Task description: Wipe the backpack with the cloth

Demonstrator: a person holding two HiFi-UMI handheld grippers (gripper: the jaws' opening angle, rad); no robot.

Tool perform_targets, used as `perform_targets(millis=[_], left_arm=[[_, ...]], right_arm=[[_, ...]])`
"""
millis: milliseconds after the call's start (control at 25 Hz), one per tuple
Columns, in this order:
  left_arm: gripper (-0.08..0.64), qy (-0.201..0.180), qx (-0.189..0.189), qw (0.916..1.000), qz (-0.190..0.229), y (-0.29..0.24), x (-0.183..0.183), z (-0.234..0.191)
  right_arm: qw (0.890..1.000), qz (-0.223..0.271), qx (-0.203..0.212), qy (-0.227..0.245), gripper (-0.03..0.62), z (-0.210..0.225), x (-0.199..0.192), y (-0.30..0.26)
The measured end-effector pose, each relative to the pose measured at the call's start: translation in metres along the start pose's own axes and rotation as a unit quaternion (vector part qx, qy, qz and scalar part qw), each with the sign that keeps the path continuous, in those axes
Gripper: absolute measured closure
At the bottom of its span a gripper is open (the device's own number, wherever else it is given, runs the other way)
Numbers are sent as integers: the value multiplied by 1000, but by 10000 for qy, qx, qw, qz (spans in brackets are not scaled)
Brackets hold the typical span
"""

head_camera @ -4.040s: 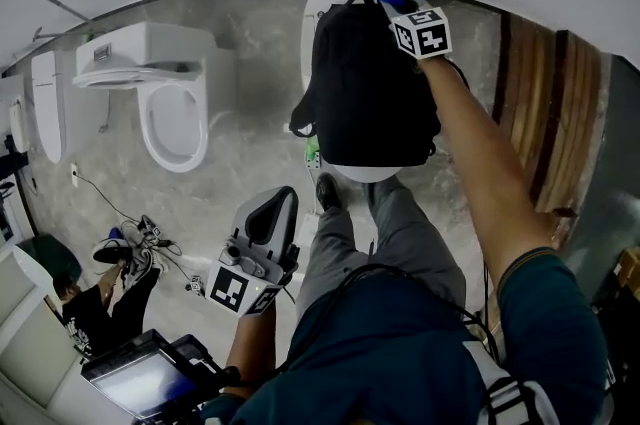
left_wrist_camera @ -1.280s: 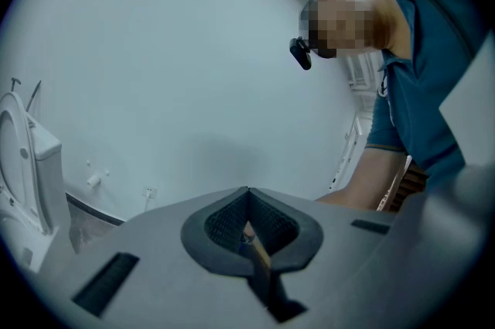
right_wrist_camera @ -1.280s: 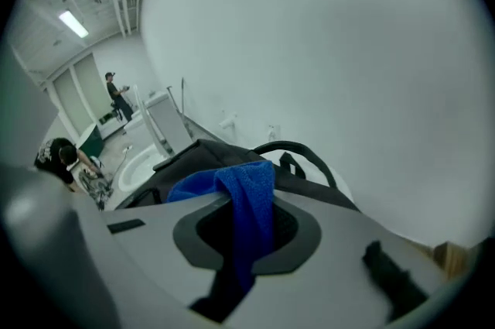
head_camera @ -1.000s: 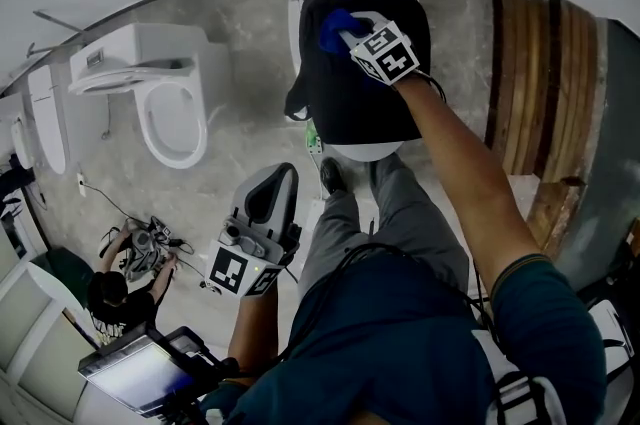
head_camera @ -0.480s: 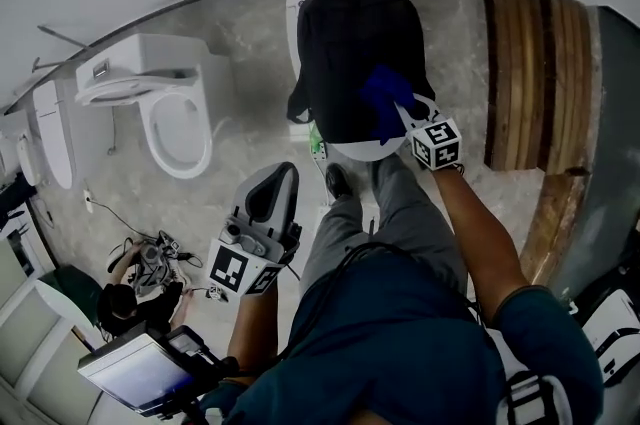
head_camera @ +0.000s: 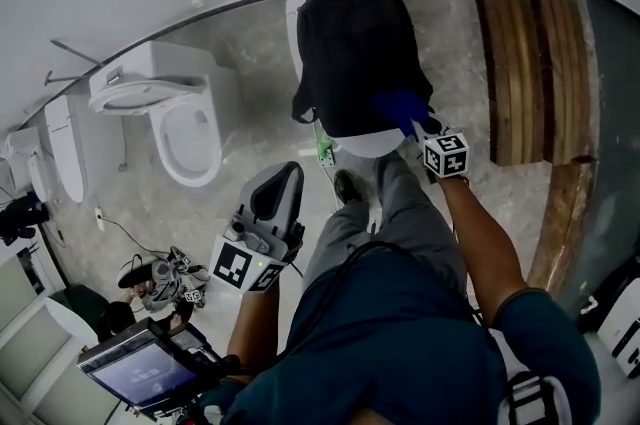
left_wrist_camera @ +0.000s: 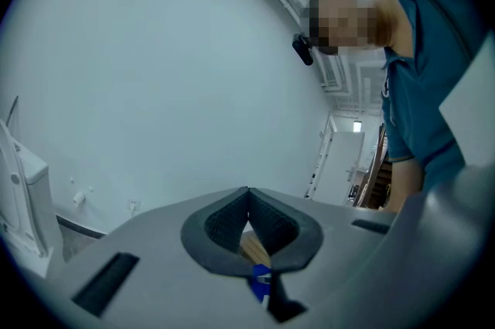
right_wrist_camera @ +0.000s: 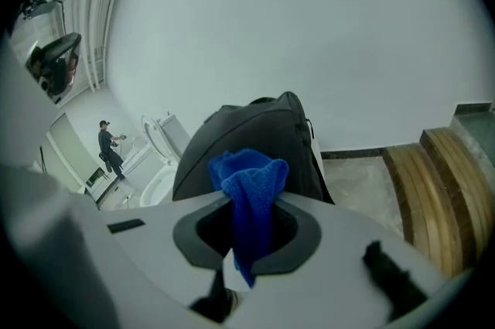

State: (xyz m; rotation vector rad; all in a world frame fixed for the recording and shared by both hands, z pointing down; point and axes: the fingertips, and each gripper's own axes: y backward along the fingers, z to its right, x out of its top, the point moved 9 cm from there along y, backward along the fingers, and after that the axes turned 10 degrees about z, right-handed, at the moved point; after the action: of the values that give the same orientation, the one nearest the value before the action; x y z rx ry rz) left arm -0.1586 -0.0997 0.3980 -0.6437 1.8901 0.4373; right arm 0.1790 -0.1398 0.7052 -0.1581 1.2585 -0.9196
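Note:
A black backpack (head_camera: pixel 355 53) lies on a white round seat (head_camera: pixel 370 145) near the wall; it also fills the middle of the right gripper view (right_wrist_camera: pixel 255 142). My right gripper (head_camera: pixel 420 131) is shut on a blue cloth (head_camera: pixel 400 106), at the backpack's near right corner. The cloth (right_wrist_camera: pixel 249 196) bunches up between the jaws. My left gripper (head_camera: pixel 275 198) hangs low beside my leg, shut and empty, its tip (left_wrist_camera: pixel 247 203) pointing at a bare wall.
A white toilet (head_camera: pixel 175 118) with its lid up stands left of the backpack. Wooden steps (head_camera: pixel 525 53) run along the right. A person (head_camera: pixel 150 288) crouches on the floor at lower left beside cables. A screen (head_camera: pixel 140 368) is at the bottom left.
My right gripper dragged the blue cloth down the backpack from its top to its near right corner. The left gripper stayed by my leg.

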Motion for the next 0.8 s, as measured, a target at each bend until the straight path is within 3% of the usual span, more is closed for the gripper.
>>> perform_targets(millis=[160,280,480,680,800], left_arm=[[558,-54,-204,9997,118,11,14,17],[558,-172,-388,9988,263,24,32,37],[558,-376,-601,9959,559,47,56,57],[558,-494,-730,9931,778,56,64,47],[558,-476,-797,9914,922,77,83,68]], right_arm=[[9973,729,102,21,563,-31,39,33],[9891,1459,181,126,565,-63,84,76],[9635,2577,370,626,564,-126,154,148],[9353,3293,535,1181,563,-172,195,184],[9182,3637,633,1440,564,-212,212,237]])
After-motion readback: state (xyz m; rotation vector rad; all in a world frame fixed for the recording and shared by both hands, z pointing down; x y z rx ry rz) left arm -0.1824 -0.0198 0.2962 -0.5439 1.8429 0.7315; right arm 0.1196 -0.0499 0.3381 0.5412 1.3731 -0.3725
